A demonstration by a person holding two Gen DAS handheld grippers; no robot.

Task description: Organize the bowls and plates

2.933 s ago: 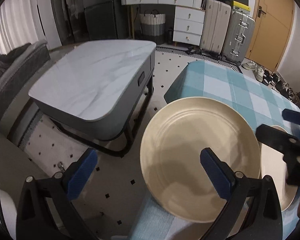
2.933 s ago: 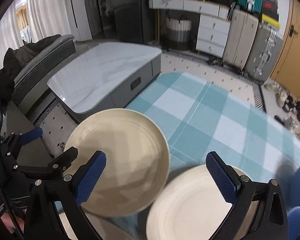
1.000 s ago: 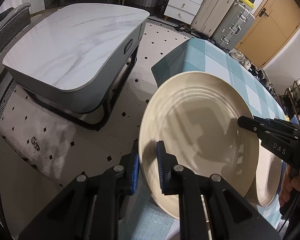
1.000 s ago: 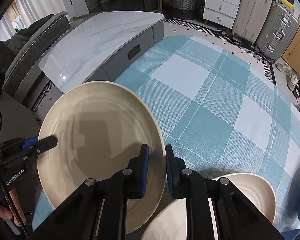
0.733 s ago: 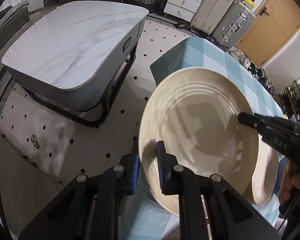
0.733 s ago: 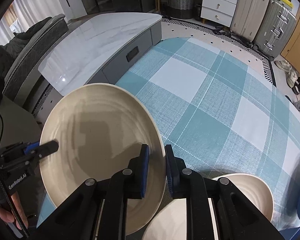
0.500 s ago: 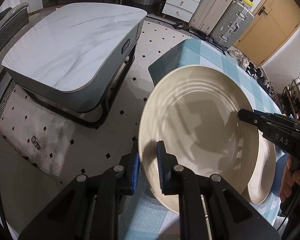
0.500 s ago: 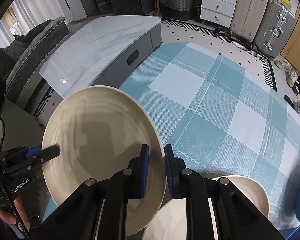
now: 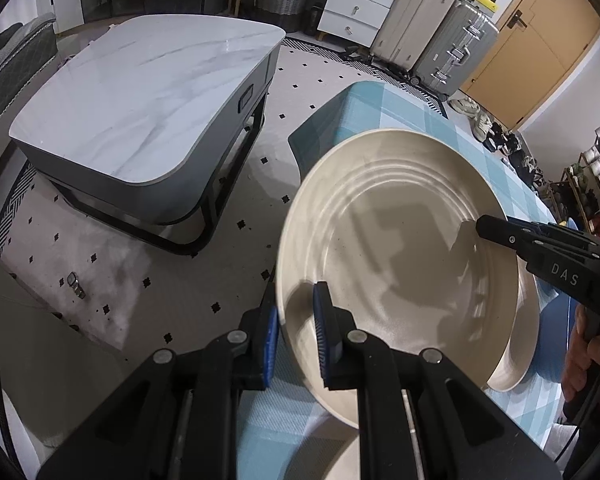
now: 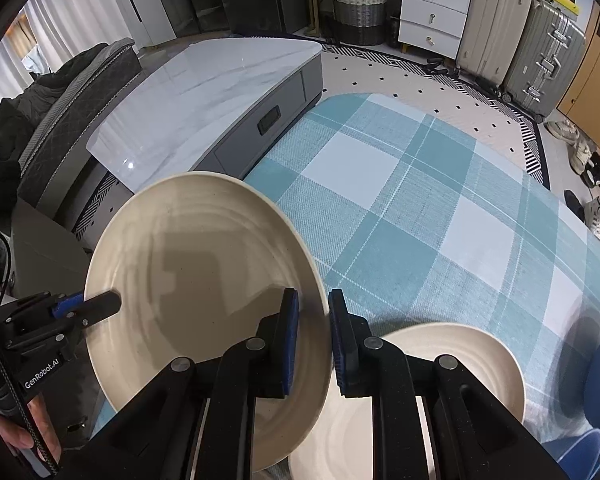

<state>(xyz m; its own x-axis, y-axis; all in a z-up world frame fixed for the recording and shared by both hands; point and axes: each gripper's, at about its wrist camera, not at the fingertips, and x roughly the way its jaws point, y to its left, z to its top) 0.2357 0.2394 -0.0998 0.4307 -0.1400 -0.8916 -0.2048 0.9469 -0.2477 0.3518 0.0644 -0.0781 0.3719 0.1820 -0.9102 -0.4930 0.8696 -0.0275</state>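
Over the near corner of the table (image 10: 420, 208), with its teal-and-white checked cloth, we hold one large cream plate (image 9: 396, 256) between both tools. We see it face-up toward each camera, tilted rather than lying flat; being round, it has no long axis to speak of, though the fisheye stretches it into an oval running from upper left to lower right in the right wrist view.

Our left tool (image 9: 296, 344) sits at the lower centre of the left wrist frame, its blue pads pinching the plate's near rim, one pad outside the edge and one on the inner face. Our right tool (image 10: 313, 344) does the same at the lower centre of its own frame, pinching the plate's right-hand rim. Each tool shows in the other's view as a black finger reaching onto the opposite rim: the right one at the right of the left wrist frame, the left one at lower left of the right wrist frame.

Beneath the held plate, toward the lower right in both frames, a second plate (image 10: 472, 364) of the same cream colour rests on the cloth, partly hidden. Beyond, at upper left, stands a marble-topped coffee table (image 9: 140, 92).
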